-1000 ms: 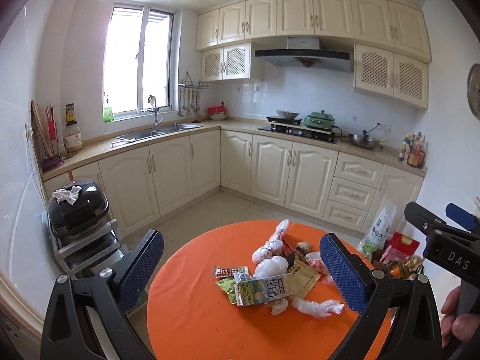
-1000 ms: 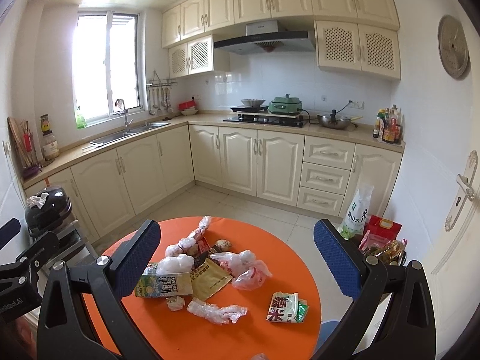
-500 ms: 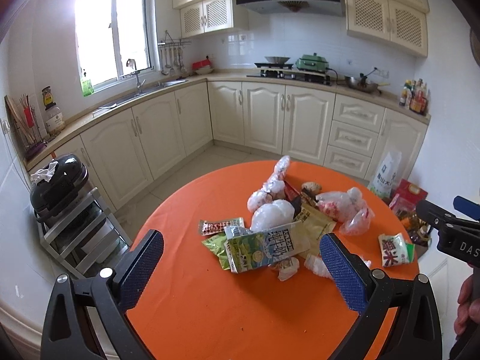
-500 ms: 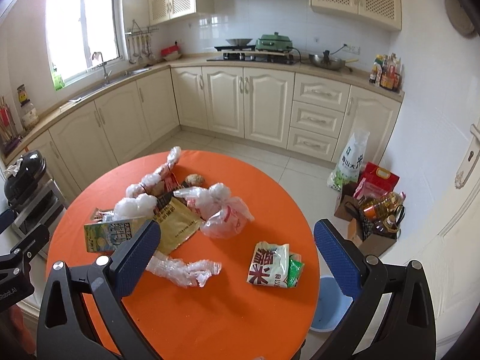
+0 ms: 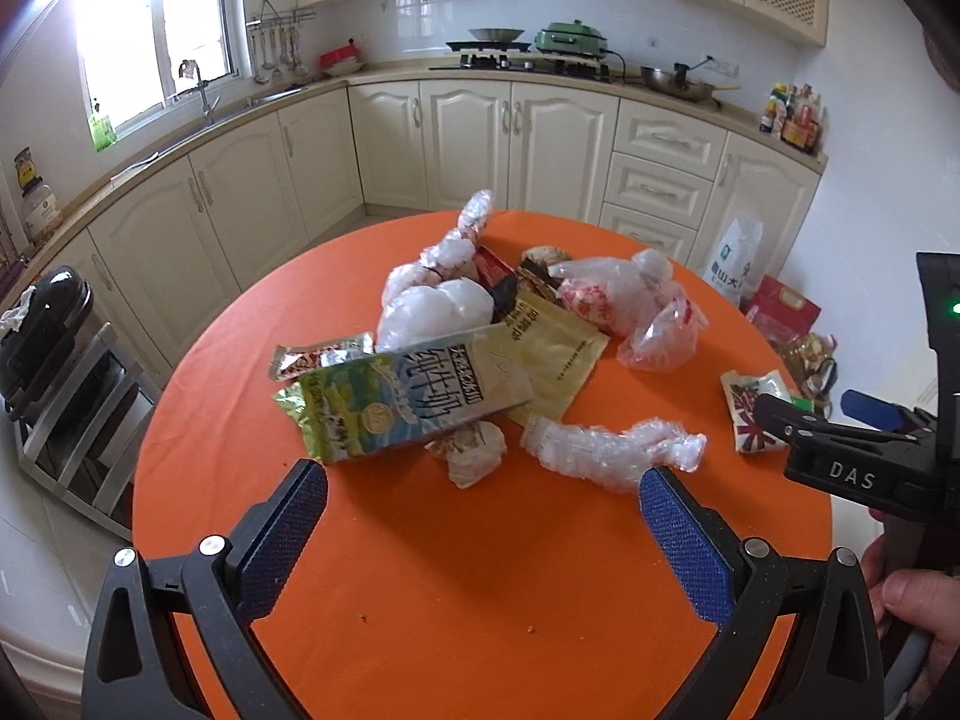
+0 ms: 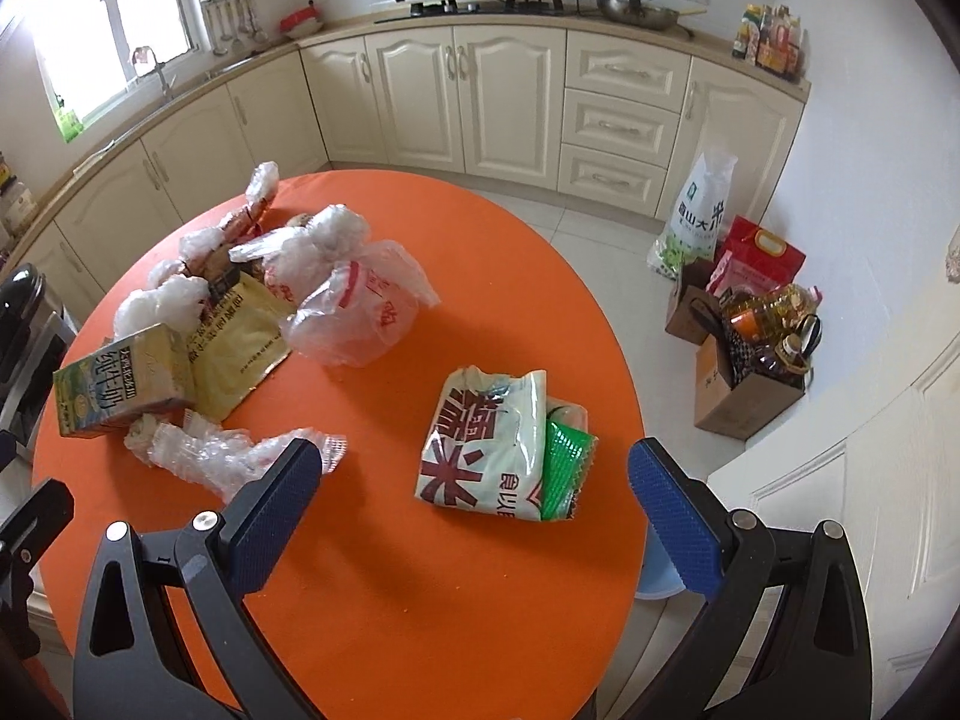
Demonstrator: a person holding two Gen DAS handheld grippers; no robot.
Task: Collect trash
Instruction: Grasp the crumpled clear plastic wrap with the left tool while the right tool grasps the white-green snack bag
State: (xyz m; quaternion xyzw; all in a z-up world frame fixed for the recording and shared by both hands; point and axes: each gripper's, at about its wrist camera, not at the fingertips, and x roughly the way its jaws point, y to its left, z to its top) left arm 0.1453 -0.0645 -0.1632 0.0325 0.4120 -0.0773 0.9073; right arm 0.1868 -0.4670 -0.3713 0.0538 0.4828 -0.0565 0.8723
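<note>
Both sets of tongs are spread wide with nothing between the pads. The left tongs (image 5: 483, 516) hover over the near part of the round orange desk (image 5: 456, 612), pointing at the trash pile, and the right tongs (image 6: 474, 501) hang above the right side of that desk with a white rice bag (image 6: 489, 444) lying flat just ahead of them, a green foil wrapper (image 6: 567, 462) tucked under its right edge. From the left view, closest to the tongs is a crushed clear plastic bottle (image 5: 606, 447) and a crumpled paper wad (image 5: 474, 450) touching the bottom edge of a flattened milk carton (image 5: 408, 399). The carton lies tilted over a yellow pouch (image 5: 555, 354) and a green foil packet, with a red-and-white snack wrapper (image 5: 318, 354) just behind it. Further back it's a heap of knotted clear plastic bags (image 5: 438, 300), and one loose bag with red print (image 6: 360, 312) sits to the right of the pouch. Off to the right of the desk, on the floor, there's a cardboard box with oil bottles (image 6: 750, 354) and a sack of rice (image 6: 699, 216) against the cabinets. A hand (image 5: 918, 600) grips the right tool's handle at the edge of the left view.
</note>
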